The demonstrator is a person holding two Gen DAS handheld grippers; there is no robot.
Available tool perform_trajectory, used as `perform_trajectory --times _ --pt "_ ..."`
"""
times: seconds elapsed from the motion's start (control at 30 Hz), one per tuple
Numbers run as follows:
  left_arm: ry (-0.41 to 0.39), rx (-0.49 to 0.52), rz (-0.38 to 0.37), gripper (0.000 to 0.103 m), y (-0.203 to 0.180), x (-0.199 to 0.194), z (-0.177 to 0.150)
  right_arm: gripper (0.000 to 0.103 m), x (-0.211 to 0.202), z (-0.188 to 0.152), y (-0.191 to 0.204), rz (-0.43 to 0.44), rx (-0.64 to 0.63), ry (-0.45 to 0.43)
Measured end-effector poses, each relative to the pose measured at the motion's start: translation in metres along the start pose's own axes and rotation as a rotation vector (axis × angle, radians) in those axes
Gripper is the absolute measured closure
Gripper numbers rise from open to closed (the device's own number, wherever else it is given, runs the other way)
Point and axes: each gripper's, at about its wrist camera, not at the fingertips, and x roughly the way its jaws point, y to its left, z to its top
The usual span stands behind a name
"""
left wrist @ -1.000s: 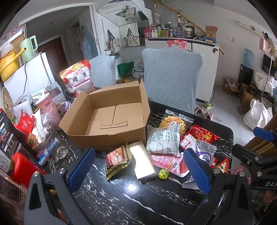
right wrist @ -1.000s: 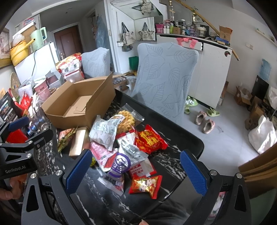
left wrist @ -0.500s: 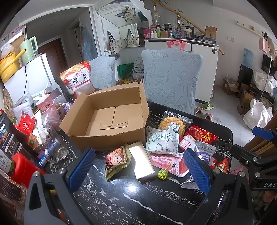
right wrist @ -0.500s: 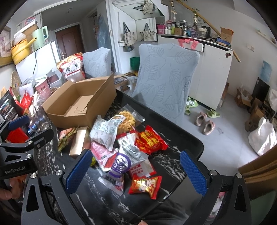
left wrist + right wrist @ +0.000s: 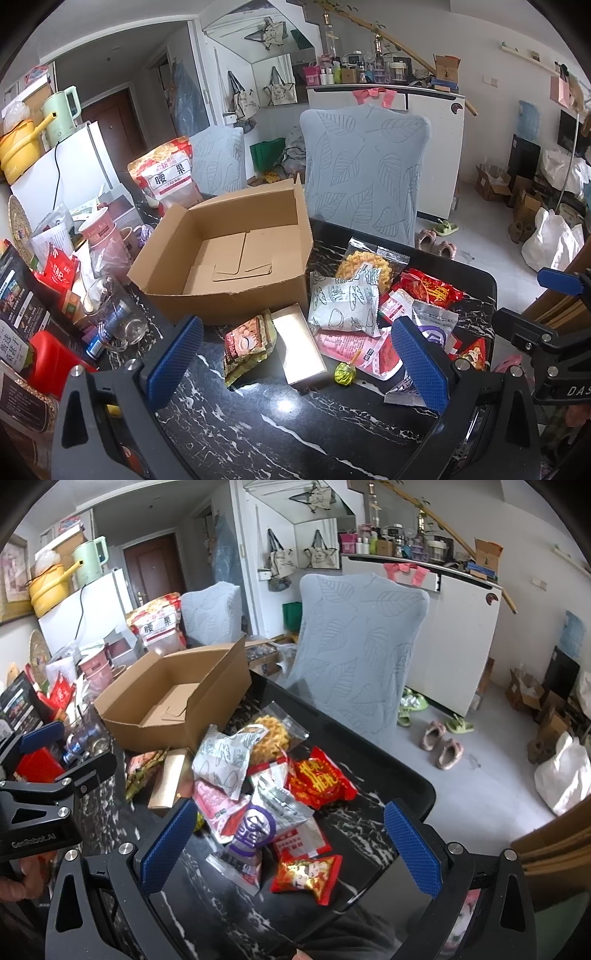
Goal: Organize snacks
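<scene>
A: Grippers first. Left gripper (image 5: 297,362) — blue-padded fingers spread wide, nothing between them, hovering over the black marble-patterned table (image 5: 280,435). Right gripper (image 5: 290,843) likewise spread and empty, above the right end of the snack pile.

B: Box status?

A: Open brown cardboard box (image 5: 229,258) sits on the table's far left part, nothing inside but its bottom flaps. Snacks lie outside it, just to its right and front: a green-and-red nut packet (image 5: 245,345) touching a gold rectangular carton (image 5: 301,349), a white pouch with line drawings (image 5: 343,304) overlapping a clear bag of yellow crisps (image 5: 369,260), a red foil packet (image 5: 319,777), a silver packet with purple logo (image 5: 258,823).

B: Small items?

A: One green-wrapped lollipop (image 5: 344,373) beside the carton.
</scene>
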Motion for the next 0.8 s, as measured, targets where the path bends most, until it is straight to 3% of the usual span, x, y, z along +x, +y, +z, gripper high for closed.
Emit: perform_trajectory --times 0.27,0.6,0.8 --pt "0.036 -0.041 -0.012 0.0 -0.001 0.005 -0.011 0.0 0.004 -0.009 -0.006 0.007 -0.029 0.002" --pt "0.101 -0.1 -0.065 0.0 -0.008 0.02 -0.033 0.0 0.031 -0.037 -0.018 0.084 -0.04 0.097" --pt "0.114 -0.127 -0.096 0.0 -0.015 0.027 -0.047 0.002 0.047 -0.055 -0.029 0.086 -0.018 0.159"
